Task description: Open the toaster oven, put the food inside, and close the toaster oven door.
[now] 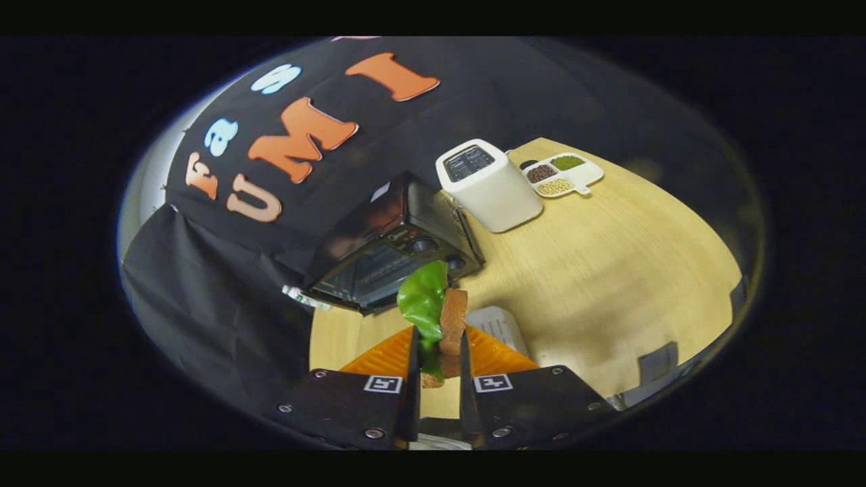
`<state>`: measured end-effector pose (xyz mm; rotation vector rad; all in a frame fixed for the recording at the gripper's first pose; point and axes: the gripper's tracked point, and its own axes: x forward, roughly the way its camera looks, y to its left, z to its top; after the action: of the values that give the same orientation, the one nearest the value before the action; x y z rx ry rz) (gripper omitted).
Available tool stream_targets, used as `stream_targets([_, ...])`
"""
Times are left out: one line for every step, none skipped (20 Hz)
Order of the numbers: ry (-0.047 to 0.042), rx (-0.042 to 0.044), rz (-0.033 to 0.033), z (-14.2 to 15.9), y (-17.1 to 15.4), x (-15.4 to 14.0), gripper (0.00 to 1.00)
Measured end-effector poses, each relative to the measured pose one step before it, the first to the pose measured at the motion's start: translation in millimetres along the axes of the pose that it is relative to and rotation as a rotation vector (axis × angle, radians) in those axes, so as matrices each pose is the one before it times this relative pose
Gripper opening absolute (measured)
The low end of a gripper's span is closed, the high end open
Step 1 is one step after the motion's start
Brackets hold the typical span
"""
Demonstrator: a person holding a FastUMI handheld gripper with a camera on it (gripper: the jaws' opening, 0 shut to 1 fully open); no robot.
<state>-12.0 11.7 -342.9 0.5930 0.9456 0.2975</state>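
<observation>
My gripper point(437, 355) is shut on the food point(436, 314), a sandwich of brown bread with a green lettuce leaf that sticks up from between the fingers. It hangs above an orange plate point(497, 358) on the wooden table point(609, 270). Beyond the fingers stands the black toaster oven point(385, 253), seen tilted, with its glass door facing me; whether the door is open I cannot tell.
A white pop-up toaster point(488, 184) stands just past the oven. Behind it lies a white divided dish point(561, 174) with beans and grains. A white paper point(497, 325) lies beside the plate. Black cloth hangs behind the oven and past the table's edge.
</observation>
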Motion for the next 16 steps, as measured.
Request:
stream_targets([-0.0307,0.04305,0.01497,-2.92,6.9,3.41,0.24])
stream_targets([-0.02746,0.03668,0.01863,-4.28,8.82,3.22,0.24])
stream_targets([-0.02625,0.03826,0.02112,-3.77,8.66,6.37,0.24])
stream_targets([-0.02561,0.03755,0.02344,-4.28,9.6,5.6,0.24])
stream_targets([-0.02299,0.03362,0.02399,-5.77,8.99,7.94,0.24])
stream_targets([-0.01989,0.03167,0.02106,-4.52,6.98,7.26,0.24])
stream_targets([-0.01304,0.02703,0.01738,-5.06,5.84,9.39,0.24])
stream_targets([-0.01016,0.02094,0.00612,-6.54,3.73,7.75,0.24])
stream_targets([-0.00846,0.01508,-0.00197,-5.03,2.12,11.18,0.24])
stream_targets([-0.00843,0.01623,0.00253,-4.91,3.71,9.25,0.24])
stream_targets([-0.01379,0.02321,0.00844,-6.03,4.61,9.31,0.24])
stream_targets([-0.01505,0.02514,0.0117,-4.05,4.85,8.81,0.24])
stream_targets([-0.00299,0.02435,0.00437,-5.57,1.77,11.24,0.24])
stream_targets([-0.0015,0.01828,-0.00903,-8.29,-0.69,11.99,0.24])
stream_targets([-0.00304,0.01411,-0.01736,-5.53,-4.14,10.52,0.24])
stream_targets([-0.00864,0.01912,-0.01464,-2.77,-3.31,10.19,0.24])
